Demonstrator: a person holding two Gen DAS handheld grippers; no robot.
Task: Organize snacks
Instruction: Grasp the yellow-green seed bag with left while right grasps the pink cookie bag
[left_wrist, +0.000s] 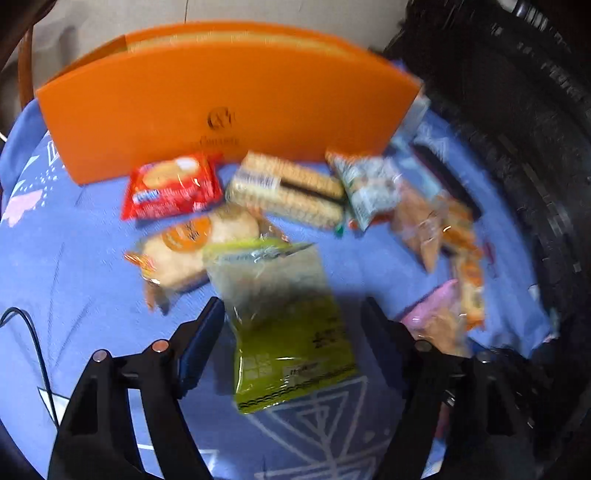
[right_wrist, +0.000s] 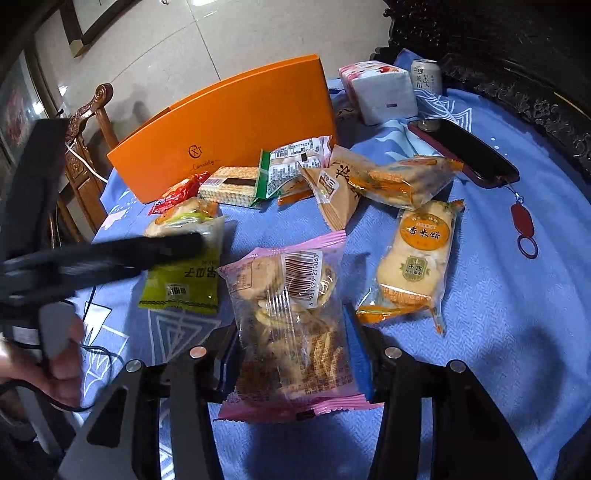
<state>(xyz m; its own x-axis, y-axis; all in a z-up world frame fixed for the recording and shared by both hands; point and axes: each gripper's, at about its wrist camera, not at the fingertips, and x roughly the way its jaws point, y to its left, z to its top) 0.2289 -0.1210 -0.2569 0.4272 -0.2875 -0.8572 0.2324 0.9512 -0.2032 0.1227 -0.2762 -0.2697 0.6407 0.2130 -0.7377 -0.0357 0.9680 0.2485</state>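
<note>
You are barely starting: snacks lying loose at 12 o'clock before the orange box. Left gripper jaws gaping around green packet; right gripper jaws touching pink packet, grip uncertain.

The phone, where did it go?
In the right wrist view, the black phone lies on the blue tablecloth at the far right, just behind the orange-wrapped snack packets and near the white tissue pack.

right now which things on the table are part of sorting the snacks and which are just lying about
Belongs to the job:
green packet
pink packet
rice cracker pack
wafer pack
red packet
orange box

Just lying about:
phone
drink can
tissue pack
red strap
</note>
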